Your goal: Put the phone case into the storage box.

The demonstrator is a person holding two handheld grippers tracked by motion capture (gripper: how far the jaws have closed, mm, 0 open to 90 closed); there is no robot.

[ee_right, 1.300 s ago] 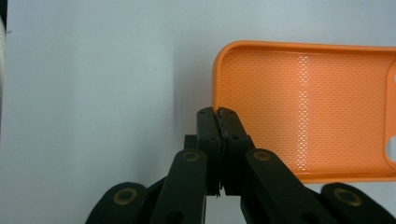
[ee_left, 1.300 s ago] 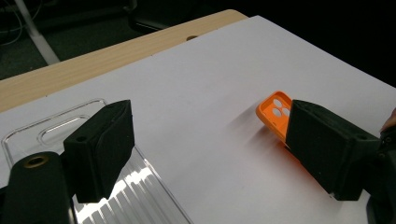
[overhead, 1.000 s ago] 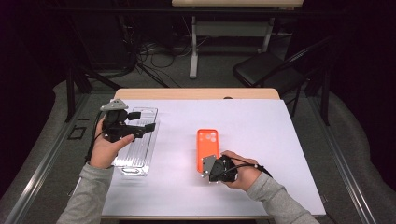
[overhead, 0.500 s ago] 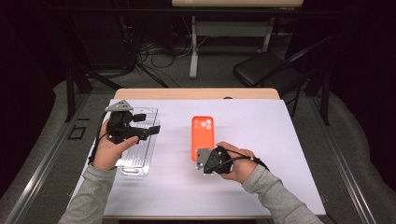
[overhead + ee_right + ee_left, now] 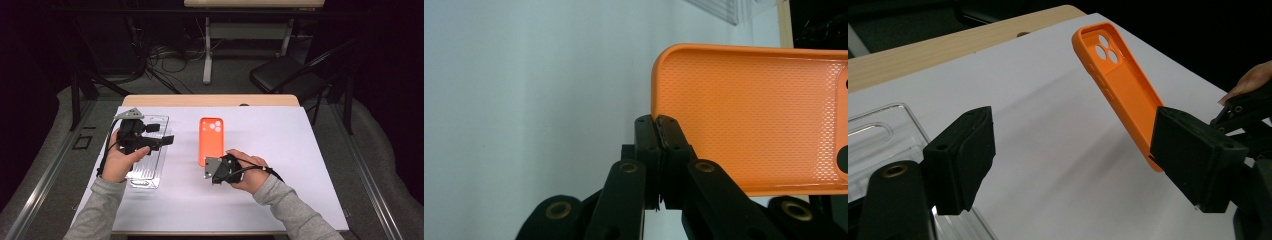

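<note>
Since the earlier frames the orange phone case (image 5: 210,139) has slid away from the person and toward the clear plastic tray (image 5: 148,160), dragged by the right gripper (image 5: 216,169), and the left gripper (image 5: 162,139) has swung out over the tray's inner edge. Now the case lies just right of the tray on the white table cover (image 5: 300,160), camera cutouts at its far end, hollow side up. In the left gripper view its near end looks lifted off the cover, though how far is hard to tell.

The right gripper's jaws are pinched tight on the case's thin near rim at one corner, as the right gripper view shows (image 5: 658,135). Over the tray the left gripper is spread wide and holds nothing, its pads (image 5: 965,155) aimed toward the case.

My judgement: the case is being handed or positioned toward the left gripper. A rim pinch on soft rubber can peel off, so keep the pull slow and low, and let the left jaws close across the case's width before the right lets go.

No brand, label or writing can be read anywhere
</note>
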